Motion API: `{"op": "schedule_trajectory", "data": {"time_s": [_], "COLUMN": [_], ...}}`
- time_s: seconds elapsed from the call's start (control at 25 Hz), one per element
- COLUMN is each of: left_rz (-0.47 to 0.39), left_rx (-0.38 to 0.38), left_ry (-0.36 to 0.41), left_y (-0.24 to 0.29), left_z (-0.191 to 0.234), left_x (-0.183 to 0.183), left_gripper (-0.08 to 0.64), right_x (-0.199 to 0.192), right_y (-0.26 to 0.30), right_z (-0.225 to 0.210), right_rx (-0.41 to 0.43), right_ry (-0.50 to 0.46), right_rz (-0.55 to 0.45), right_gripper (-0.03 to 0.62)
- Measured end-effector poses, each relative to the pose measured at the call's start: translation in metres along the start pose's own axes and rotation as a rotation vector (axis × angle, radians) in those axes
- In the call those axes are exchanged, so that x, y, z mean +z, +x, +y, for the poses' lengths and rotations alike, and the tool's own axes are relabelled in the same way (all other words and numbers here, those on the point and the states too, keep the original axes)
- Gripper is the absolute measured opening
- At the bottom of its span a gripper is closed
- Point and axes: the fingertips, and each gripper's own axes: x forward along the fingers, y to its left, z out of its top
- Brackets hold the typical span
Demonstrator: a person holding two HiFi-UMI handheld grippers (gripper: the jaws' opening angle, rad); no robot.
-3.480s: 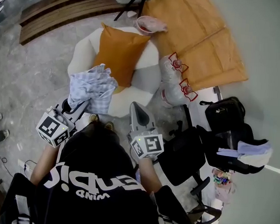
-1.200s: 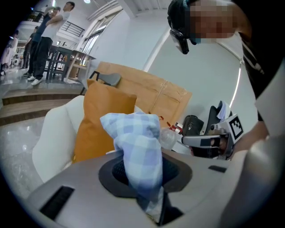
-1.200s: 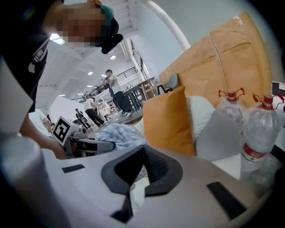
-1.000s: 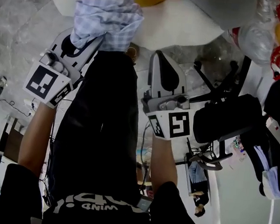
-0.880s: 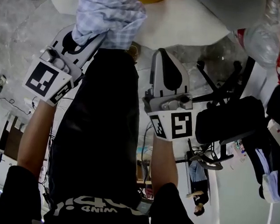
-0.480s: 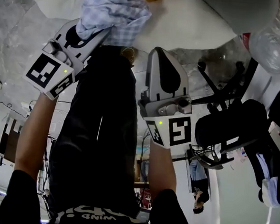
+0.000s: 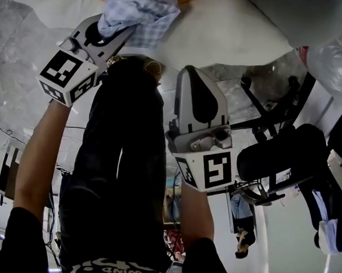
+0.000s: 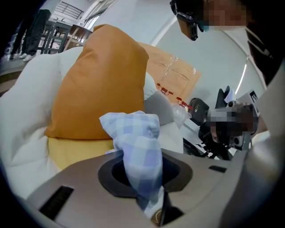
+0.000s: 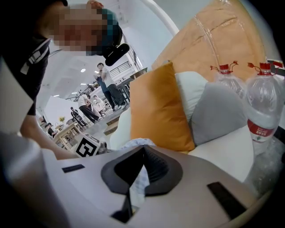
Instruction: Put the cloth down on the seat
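a pale blue-and-white checked cloth point(image 8: 136, 147), bunched and creased, is pinched in the jaws of the left gripper point(image 7: 117, 33), over the front of the white seat point(image 8: 22, 129). an orange cushion point(image 8: 98, 80) leans at the cloth's 11 o'clock. the right gripper point(image 7: 193, 76) has its jaws together on nothing. grey marbled floor point(image 7: 12, 69) lies at 9 o'clock in the head view.

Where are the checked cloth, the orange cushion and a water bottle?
checked cloth point(image 8: 137, 149), left gripper view, middle of the bunched fold.
orange cushion point(image 8: 98, 80), left gripper view, middle of its front face.
water bottle point(image 9: 262, 103), right gripper view, clear body above the red label.
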Motion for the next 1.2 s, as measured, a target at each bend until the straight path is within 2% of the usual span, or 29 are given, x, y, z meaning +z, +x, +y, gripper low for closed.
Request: {"op": "schedule_trajectory", "data": {"time_s": [0.32,0.44,0.84,1.04,1.2], "left_rz": [0.062,0.084,0.124,0.129,0.12], "left_rx": [0.068,0.099,0.22,0.283,0.392], "left_ry": [0.006,0.017,-0.018,0.005,0.065], "left_y": [0.004,0.002,-0.011,-0.01,-0.016], "left_z": [0.027,0.032,0.053,0.063,0.074], "left_x": [-0.013,-0.015,-0.026,-0.028,-0.03], "left_gripper": [0.129,0.191,0.315,0.419,0.52], "right_x": [-0.002,-0.004,-0.003,-0.006,-0.008], "right_y": [-0.001,-0.002,-0.003,-0.004,-0.005], "right_z": [0.011,0.012,0.016,0.014,0.011], "right_rx": [0.007,0.009,0.027,0.033,0.036], "right_ry": [0.009,0.008,0.004,0.003,0.003], "right_rz": [0.005,0.009,0.012,0.023,0.024], "right_gripper": [0.02,0.018,0.02,0.02,0.02]}}
